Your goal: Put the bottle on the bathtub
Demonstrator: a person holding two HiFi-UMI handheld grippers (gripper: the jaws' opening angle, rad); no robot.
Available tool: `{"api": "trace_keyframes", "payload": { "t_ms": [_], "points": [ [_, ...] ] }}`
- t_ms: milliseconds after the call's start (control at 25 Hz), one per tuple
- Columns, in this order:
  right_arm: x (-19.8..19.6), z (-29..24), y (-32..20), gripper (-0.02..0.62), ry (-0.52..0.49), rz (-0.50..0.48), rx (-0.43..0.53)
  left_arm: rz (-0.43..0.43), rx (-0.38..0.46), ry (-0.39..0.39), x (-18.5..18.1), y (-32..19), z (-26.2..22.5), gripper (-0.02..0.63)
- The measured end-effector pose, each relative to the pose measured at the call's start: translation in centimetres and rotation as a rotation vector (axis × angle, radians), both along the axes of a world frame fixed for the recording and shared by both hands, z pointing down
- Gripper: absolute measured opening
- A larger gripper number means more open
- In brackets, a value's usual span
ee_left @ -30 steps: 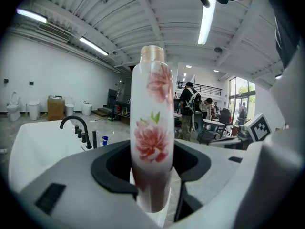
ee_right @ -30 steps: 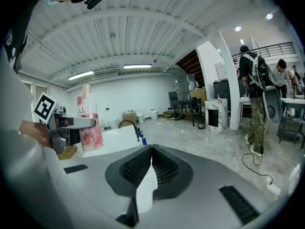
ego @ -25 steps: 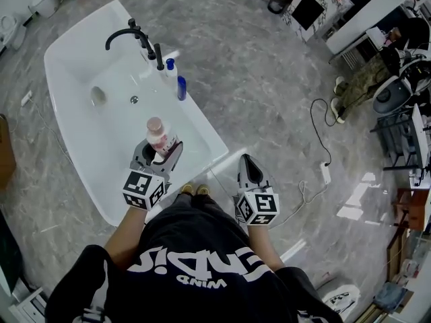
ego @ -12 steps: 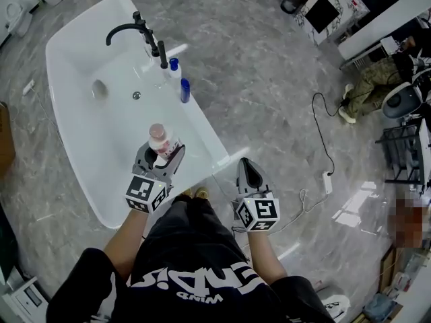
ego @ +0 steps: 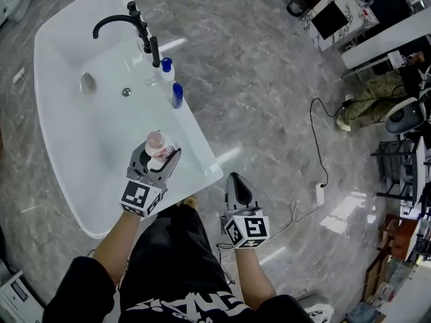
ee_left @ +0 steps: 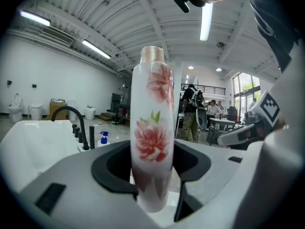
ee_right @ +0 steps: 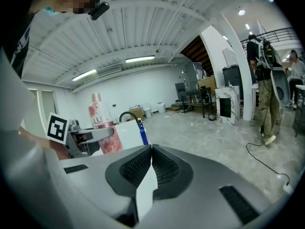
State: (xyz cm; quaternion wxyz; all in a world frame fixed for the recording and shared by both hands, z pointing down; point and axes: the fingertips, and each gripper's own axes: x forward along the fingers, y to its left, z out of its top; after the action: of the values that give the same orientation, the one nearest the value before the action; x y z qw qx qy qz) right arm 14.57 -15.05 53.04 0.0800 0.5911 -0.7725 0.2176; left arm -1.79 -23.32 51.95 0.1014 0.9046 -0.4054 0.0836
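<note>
Grey marbled floor (ego: pixel 256 73) runs all around a white bathtub (ego: pixel 64 147), which carries a black faucet (ego: pixel 120 23) at its far end and two small blue bottles (ego: pixel 176 95) on the rim beside it. The left claw (ego: pixel 160 156) hangs over the tub's near corner, just inside the rim. Its jaws are closed on the lower body of the bottle (ego: pixel 156 143), a white one printed with pink flowers and topped with a pale pink cap, standing upright in the grip. From the head view the bottle's base seems to sit above the tub's inside rather than on the rim, though that is hard to judge. The right claw (ego: pixel 236 182) is held out over the floor beside the tub, jaws pressed together with nothing between them. A black cable (ego: pixel 325 147) lies across the floor further right.
</note>
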Motion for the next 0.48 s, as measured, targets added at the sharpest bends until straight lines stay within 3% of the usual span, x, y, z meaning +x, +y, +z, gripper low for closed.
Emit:
{"api": "trace_keyframes", "payload": {
  "t_ms": [480],
  "points": [
    [-0.2,3.5,-2.4,0.025,-0.010,-0.011,-0.043,-0.031,0.013,-0.019,2.5,-5.9,6.9,0.233]
  ]
}}
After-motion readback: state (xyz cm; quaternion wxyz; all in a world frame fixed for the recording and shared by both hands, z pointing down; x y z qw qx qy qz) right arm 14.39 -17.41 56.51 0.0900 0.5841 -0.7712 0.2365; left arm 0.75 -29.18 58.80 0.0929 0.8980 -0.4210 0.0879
